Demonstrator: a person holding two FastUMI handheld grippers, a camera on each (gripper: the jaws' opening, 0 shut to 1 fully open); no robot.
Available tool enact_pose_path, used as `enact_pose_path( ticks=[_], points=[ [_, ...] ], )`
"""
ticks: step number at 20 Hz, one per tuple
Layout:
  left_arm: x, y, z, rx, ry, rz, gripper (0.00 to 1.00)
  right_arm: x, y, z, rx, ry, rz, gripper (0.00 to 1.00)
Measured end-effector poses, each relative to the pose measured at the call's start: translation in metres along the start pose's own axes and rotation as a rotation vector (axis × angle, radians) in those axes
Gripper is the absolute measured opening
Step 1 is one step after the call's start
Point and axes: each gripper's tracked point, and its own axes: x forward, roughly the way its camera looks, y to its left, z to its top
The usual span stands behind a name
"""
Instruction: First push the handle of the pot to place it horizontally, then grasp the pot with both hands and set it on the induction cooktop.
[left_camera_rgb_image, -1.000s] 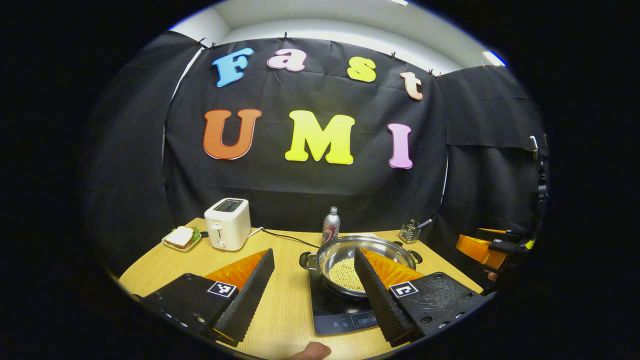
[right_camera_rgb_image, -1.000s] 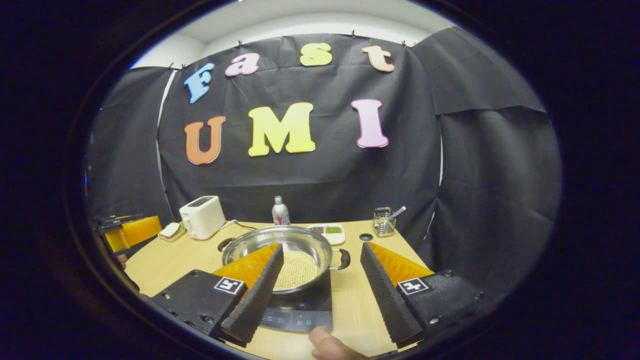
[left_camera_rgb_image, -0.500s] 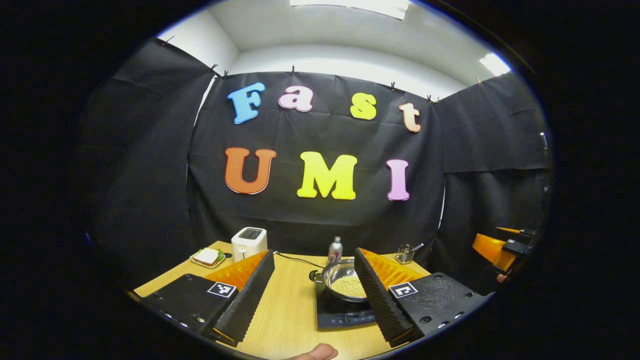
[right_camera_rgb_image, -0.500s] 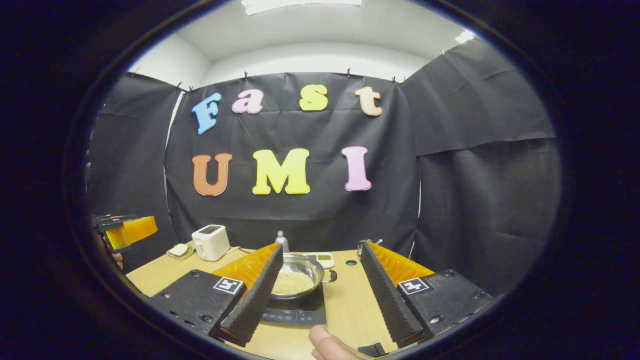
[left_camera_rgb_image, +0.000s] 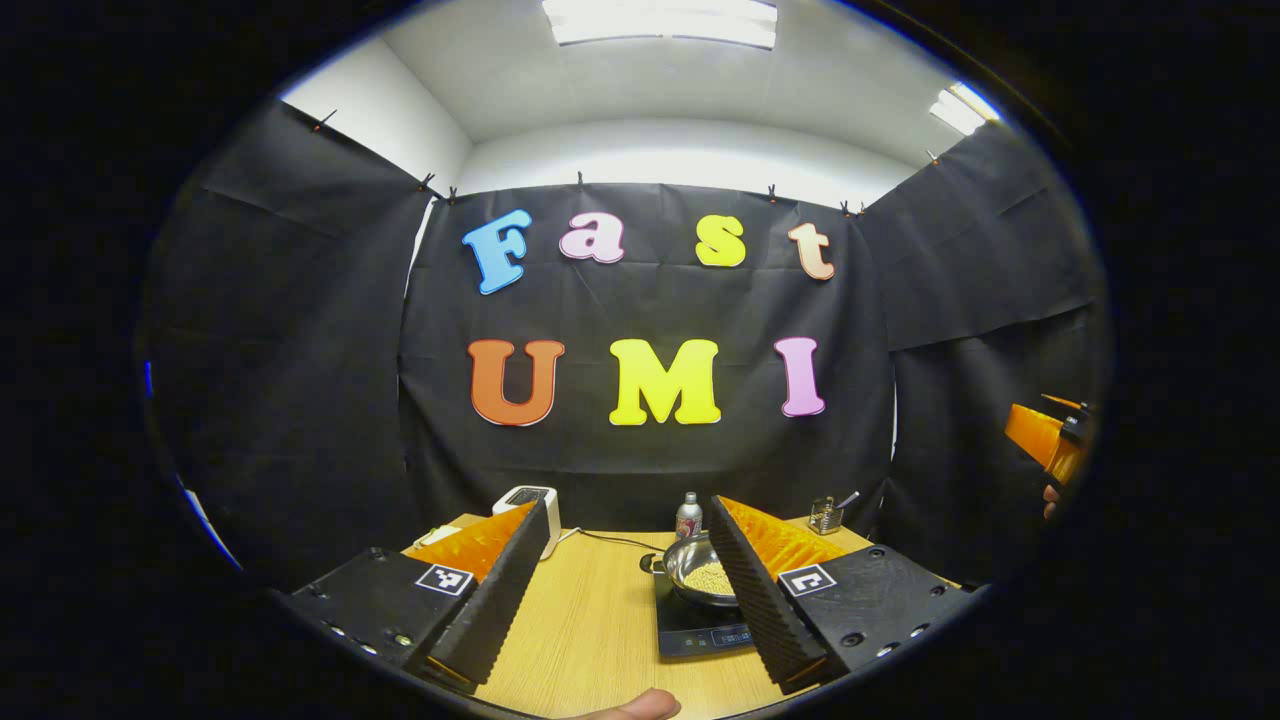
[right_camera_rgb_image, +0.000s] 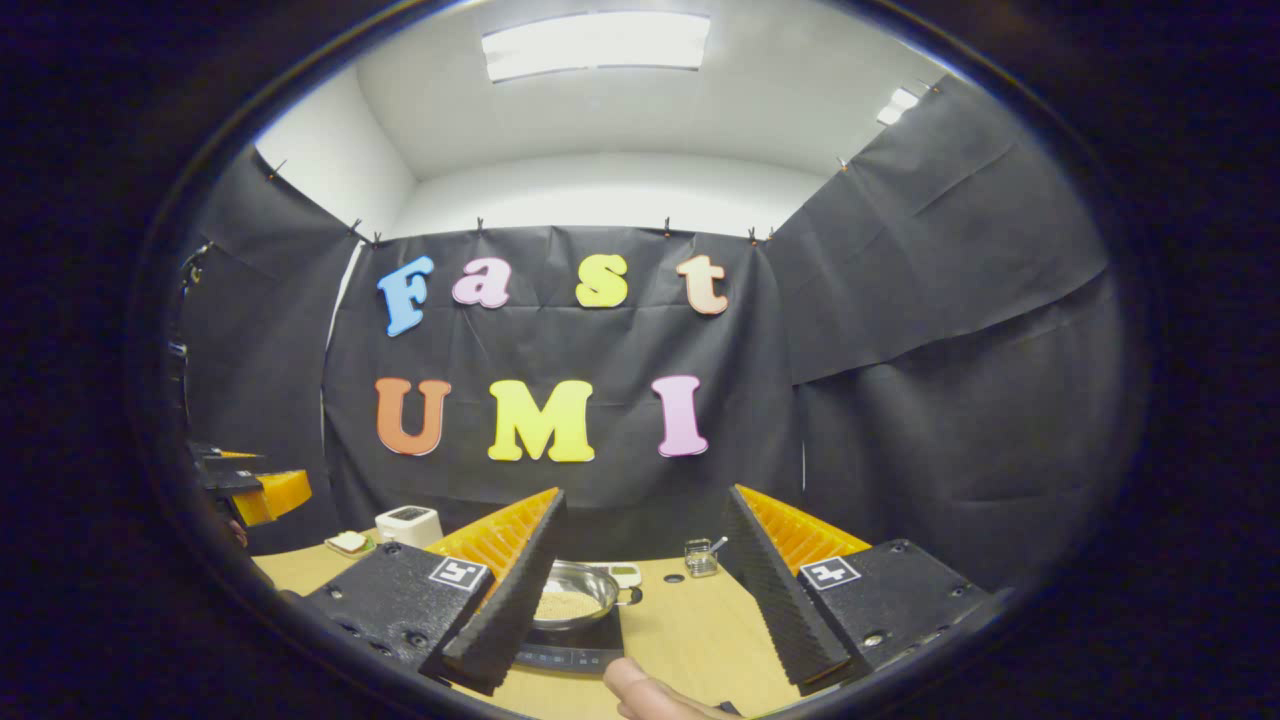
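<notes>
1. Left claw (left_camera_rgb_image: 628, 590) has its two ribbed, wedge-shaped fingers spread wide with nothing between them but bare desk (left_camera_rgb_image: 590, 630); it touches nothing.
2. Right claw (right_camera_rgb_image: 645, 600) is likewise wide open and holds nothing, hanging above the desk.
3. Left gripper view shows a small bottle (left_camera_rgb_image: 688, 517) at 12 o'clock from the pot (left_camera_rgb_image: 700, 578), and the right claw far off at 3 o'clock.
4. Right gripper view shows a sandwich plate (right_camera_rgb_image: 349, 543) beside the white toaster (right_camera_rgb_image: 409, 524), and a thumb (right_camera_rgb_image: 640, 690) at 6 o'clock.
5. Round and shiny metal, the pot holds pale grains and sits on the flat black induction cooktop (left_camera_rgb_image: 695, 632) on the wood-grain desk; a wire caddy (right_camera_rgb_image: 699, 558) stands near.
</notes>
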Motion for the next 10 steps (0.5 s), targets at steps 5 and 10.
enact_pose_path(
  ticks=[5,10],
  points=[
    [0.0,0.0013,-0.0019,-0.004,-0.013,0.005,0.95,0.0007,0.0046,-0.005,0.013,0.003,0.031,0.96],
    [0.0015,0.0048,-0.0059,-0.029,-0.009,0.007,0.95,0.0013,-0.0014,-0.0087,0.032,0.013,0.019,0.96]
  ],
)
